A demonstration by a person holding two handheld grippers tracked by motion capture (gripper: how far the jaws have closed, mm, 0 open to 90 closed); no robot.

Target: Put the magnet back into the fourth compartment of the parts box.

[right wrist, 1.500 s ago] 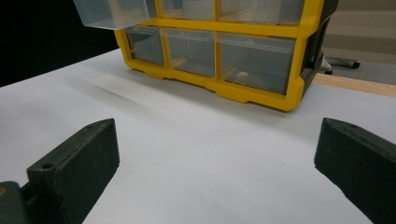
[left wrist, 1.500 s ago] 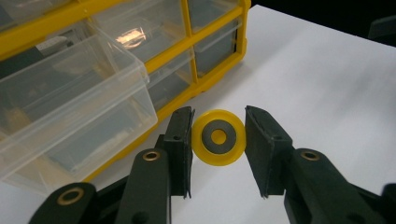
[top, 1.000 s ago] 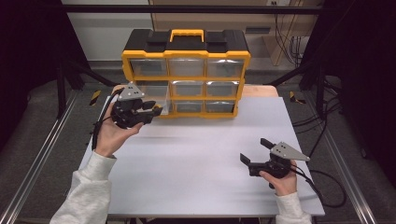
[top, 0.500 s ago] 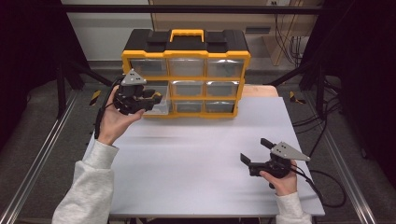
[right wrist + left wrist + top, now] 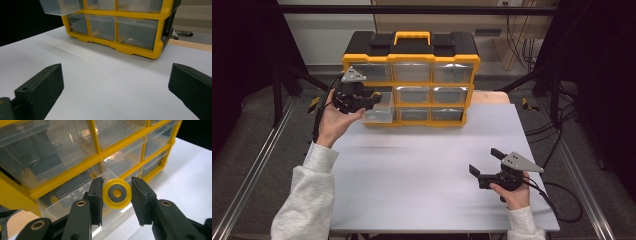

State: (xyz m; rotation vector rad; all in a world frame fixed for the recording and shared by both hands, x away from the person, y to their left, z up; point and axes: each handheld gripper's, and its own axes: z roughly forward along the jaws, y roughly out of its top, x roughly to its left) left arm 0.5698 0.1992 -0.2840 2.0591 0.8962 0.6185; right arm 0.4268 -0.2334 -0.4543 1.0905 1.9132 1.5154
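Observation:
A yellow disc with a grey centre (image 5: 116, 193) sits between the jaws of my left gripper (image 5: 116, 195), which is shut on it. In the high view the left gripper (image 5: 371, 96) hovers at the left front of the yellow organizer (image 5: 412, 55), just above a clear drawer (image 5: 380, 109) that is pulled out of its left column. That open drawer (image 5: 67, 203) lies right behind the disc. My right gripper (image 5: 485, 161) rests low over the white table (image 5: 412, 170) at the right, its jaws wide open with nothing between them (image 5: 115, 87).
The organizer has several clear drawers in a yellow frame (image 5: 140, 50) and a black lid with a yellow handle (image 5: 412, 36). Cables trail off the table's right edge (image 5: 557, 200). Dark frame posts stand at both sides.
My left hand has carried the gripper and its disc away from me and a little to the right, up to the open drawer. The right gripper has stayed put.

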